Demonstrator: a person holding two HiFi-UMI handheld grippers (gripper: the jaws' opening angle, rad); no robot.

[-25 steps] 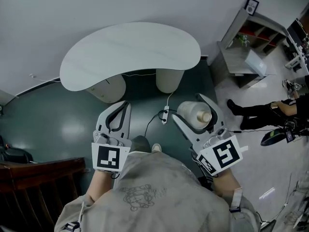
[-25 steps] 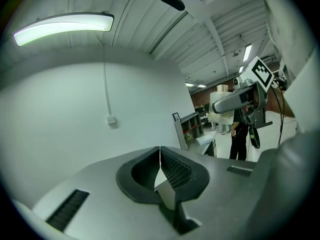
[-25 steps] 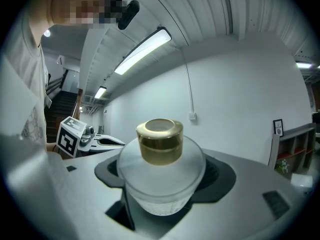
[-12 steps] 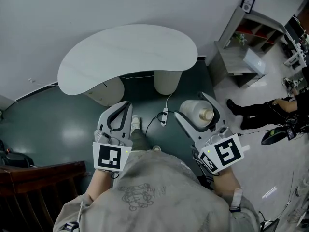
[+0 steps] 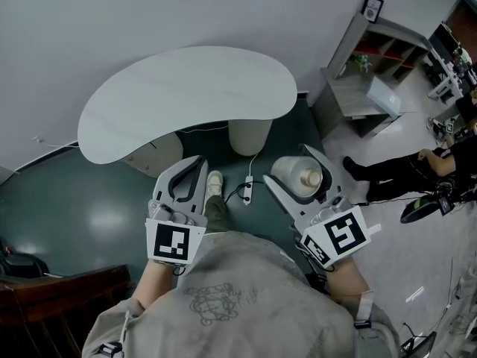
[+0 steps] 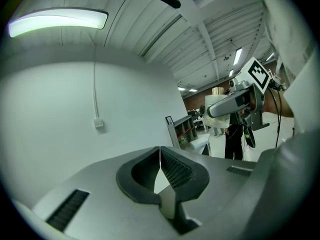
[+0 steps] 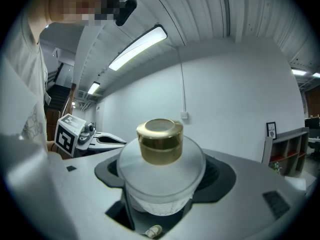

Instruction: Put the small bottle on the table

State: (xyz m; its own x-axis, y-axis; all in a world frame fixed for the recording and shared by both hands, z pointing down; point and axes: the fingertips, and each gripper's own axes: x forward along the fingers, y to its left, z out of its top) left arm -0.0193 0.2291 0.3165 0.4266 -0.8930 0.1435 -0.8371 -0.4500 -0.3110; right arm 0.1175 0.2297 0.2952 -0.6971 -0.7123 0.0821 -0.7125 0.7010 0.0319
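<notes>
A small frosted white bottle with a gold cap sits between the jaws of my right gripper, which is shut on it. The bottle fills the right gripper view, held above the floor. The white kidney-shaped table lies ahead of both grippers, its top bare. My left gripper is shut with nothing in it; its fingertips meet in the left gripper view. Both grippers hang short of the table's near edge.
Two round pedestals hold up the table. A power strip and cable lie on the dark floor, beside my shoe. A grey shelf unit and a person in black are on the right. Dark wooden furniture stands at lower left.
The view has swung so the table sits lower and further left, closer to the grippers. My foot has stepped forward. Both grippers keep their places and the bottle stays held.
</notes>
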